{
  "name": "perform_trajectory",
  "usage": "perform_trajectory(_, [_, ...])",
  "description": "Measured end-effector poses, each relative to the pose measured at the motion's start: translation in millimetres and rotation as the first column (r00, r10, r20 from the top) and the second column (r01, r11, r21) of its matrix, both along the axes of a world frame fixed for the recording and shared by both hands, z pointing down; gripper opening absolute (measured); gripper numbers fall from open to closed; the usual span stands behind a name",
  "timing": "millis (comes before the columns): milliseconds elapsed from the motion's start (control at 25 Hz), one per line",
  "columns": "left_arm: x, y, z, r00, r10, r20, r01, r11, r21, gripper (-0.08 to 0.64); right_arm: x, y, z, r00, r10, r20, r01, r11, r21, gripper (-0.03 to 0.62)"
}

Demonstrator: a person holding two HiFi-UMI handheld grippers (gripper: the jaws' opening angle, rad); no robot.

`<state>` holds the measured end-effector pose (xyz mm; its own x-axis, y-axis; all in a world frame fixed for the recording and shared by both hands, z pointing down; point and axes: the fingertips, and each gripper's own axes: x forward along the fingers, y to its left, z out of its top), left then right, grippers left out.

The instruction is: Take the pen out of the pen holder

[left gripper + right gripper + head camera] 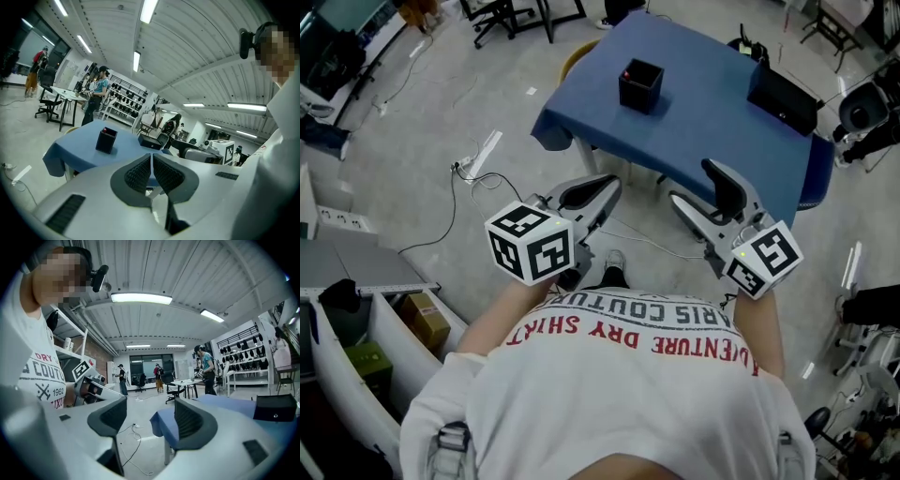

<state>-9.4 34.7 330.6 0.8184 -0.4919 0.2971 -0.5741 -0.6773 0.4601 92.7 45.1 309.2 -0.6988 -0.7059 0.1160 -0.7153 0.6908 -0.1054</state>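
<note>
A black square pen holder (639,84) stands on the blue-clothed table (694,131), and the red tip of a pen (627,73) shows inside it. From the left gripper view the pen holder (106,140) is ahead and to the left, well beyond the jaws. My left gripper (602,190) (151,161) is shut with nothing between its pads, short of the table's near edge. My right gripper (696,187) (150,420) is open and empty, next to the table's near edge, with the table (220,408) to its right.
A black case (783,98) (274,408) lies at the table's far right. A cable and power strip (473,164) lie on the floor to the left. Bins (356,328) stand at the lower left. Several people, chairs and desks are in the room beyond.
</note>
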Motion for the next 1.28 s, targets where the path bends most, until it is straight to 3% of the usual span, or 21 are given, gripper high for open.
perform_trajectory(600, [-22.1, -130.9, 16.4, 1.0, 0.019, 0.008, -0.019, 1.0, -0.019, 0.038, -26.2, -128.6, 20.2, 0.999, 0.017, -0.04, -0.019, 0.999, -0.048, 0.301])
perform_trajectory(1280, [-41.1, -188.0, 34.8, 1.0, -0.005, 0.012, 0.005, 0.999, -0.034, 0.038, -42.9, -194.1, 46.8, 0.995, 0.005, -0.099, -0.014, 0.996, -0.088, 0.301])
